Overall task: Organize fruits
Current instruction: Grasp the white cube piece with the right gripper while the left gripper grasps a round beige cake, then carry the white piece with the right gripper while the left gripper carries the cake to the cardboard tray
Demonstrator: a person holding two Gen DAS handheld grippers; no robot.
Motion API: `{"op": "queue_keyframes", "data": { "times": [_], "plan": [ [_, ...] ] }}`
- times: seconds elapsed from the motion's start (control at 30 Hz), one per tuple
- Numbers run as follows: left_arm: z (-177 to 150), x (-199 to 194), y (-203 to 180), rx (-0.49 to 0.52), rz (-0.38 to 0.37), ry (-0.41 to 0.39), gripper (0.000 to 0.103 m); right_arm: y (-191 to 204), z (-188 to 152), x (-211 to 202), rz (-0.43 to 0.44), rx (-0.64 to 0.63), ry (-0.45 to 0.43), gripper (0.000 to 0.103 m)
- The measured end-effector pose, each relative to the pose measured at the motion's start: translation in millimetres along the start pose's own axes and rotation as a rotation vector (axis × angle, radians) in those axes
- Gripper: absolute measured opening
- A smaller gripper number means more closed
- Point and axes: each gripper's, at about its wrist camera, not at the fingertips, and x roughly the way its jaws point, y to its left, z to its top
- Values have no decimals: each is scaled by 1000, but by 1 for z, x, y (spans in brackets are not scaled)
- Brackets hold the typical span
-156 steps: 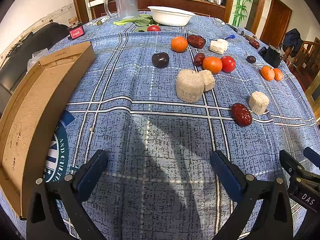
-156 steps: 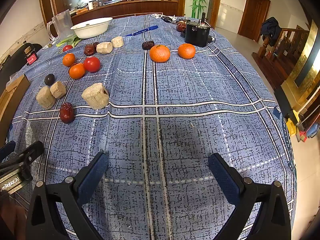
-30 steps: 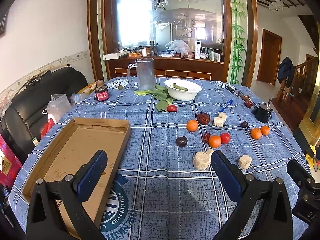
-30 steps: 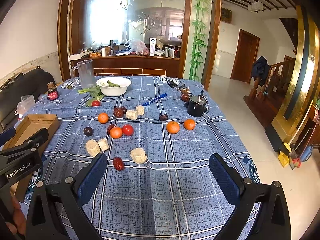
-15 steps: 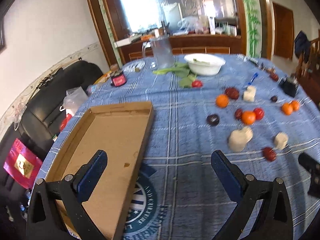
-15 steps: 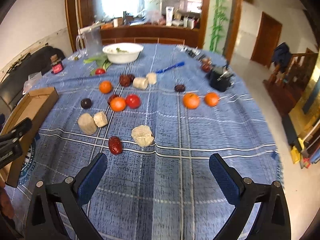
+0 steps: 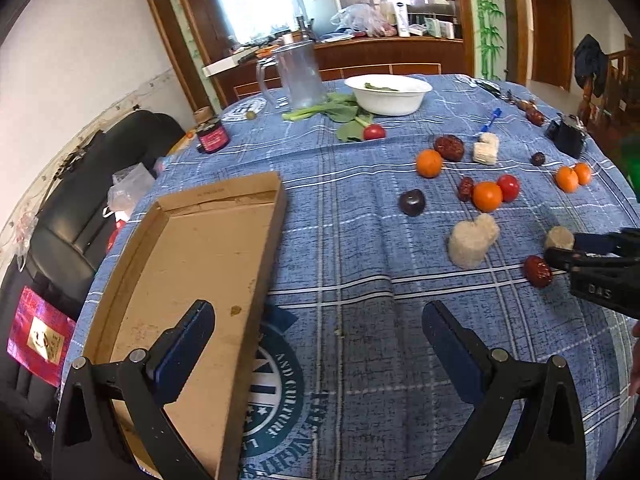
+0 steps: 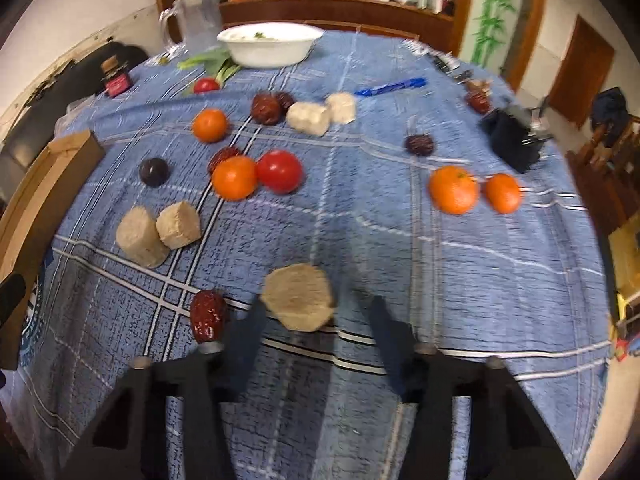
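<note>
Fruits lie scattered on the blue checked tablecloth: oranges (image 8: 234,178), a tomato (image 8: 279,171), a dark plum (image 8: 153,172), red dates (image 8: 207,315) and beige chunks (image 8: 140,236). My right gripper (image 8: 316,306) points down at one beige chunk (image 8: 298,296). Its jaws are closing with that chunk between them; a gap shows on the right side. In the left wrist view the right gripper (image 7: 568,250) reaches in from the right, beside the chunk (image 7: 559,237) and a date (image 7: 538,271). My left gripper (image 7: 320,340) hangs open and empty over the table's near edge, next to the cardboard tray (image 7: 200,264).
At the back stand a white bowl (image 7: 388,94), a clear jug (image 7: 300,76), green leaves (image 7: 340,114) and a small red jar (image 7: 212,138). A blue pen (image 8: 390,86) and a black device (image 8: 514,140) lie at the right. A black chair (image 7: 80,208) is left of the table.
My right gripper has dropped down and forward to the beige chunk, and its jaws have narrowed around it. The left gripper has sunk a little and tilted down toward the tray.
</note>
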Motion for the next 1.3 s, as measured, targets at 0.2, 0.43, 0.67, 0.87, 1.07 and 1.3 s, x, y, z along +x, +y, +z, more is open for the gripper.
{"op": "queue_keyframes", "data": {
  "times": [0.2,0.43,0.67,0.87,1.07,1.3],
  "plan": [
    [16,14,-19,21,-108,55,103,-8,-2,-11,60,34,-33,33],
    [36,53,-42,25,-298,177,103,-14,-16,-34,32,3,-74,34],
    [47,77,-63,21,-374,228,78,-23,-28,-33,30,-3,-72,34],
    [44,82,-77,36,-411,258,32,-29,-33,-32,47,17,-70,34],
    [32,71,-69,-9,-419,272,32,-31,-39,-37,60,25,-90,34],
    [11,39,-58,-52,-416,257,32,-30,-43,-52,73,12,-132,34]
  ]
}}
